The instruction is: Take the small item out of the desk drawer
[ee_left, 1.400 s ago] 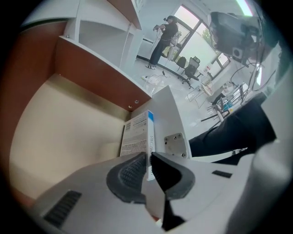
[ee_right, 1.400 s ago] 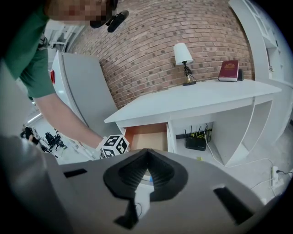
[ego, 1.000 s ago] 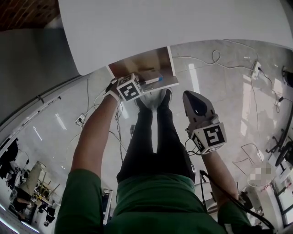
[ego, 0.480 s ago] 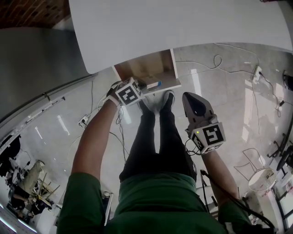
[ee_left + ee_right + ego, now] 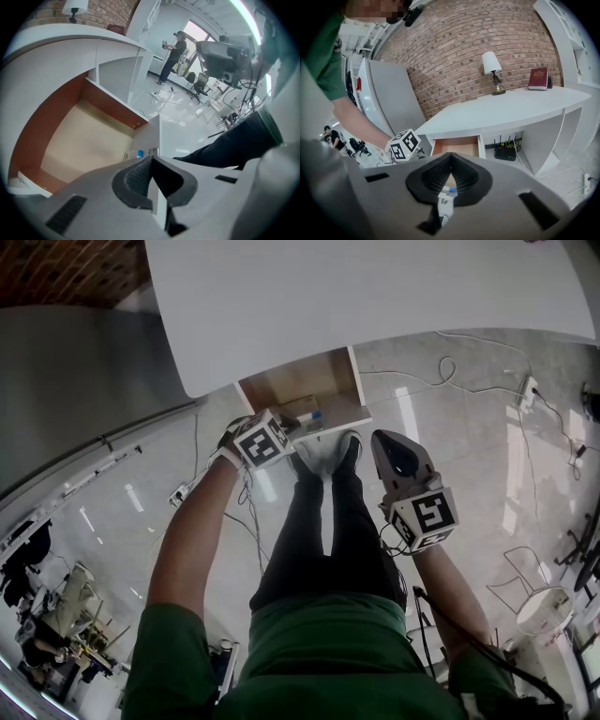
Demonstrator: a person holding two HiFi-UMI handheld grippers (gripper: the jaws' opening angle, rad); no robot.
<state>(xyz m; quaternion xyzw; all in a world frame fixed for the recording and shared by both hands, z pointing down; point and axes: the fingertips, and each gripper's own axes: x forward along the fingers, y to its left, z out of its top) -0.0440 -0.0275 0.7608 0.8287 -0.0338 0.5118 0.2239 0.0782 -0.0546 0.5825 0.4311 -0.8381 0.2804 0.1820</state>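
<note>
Small white-and-blue packet sits pinched between the left gripper's closed tips at the open drawer's front edge. Right gripper hangs near the drawer front, jaws pressed together, empty.

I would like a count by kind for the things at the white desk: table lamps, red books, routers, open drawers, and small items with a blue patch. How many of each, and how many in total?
Table lamp: 1
Red book: 1
Router: 1
Open drawer: 1
Small item with a blue patch: 1
Total: 5
</note>
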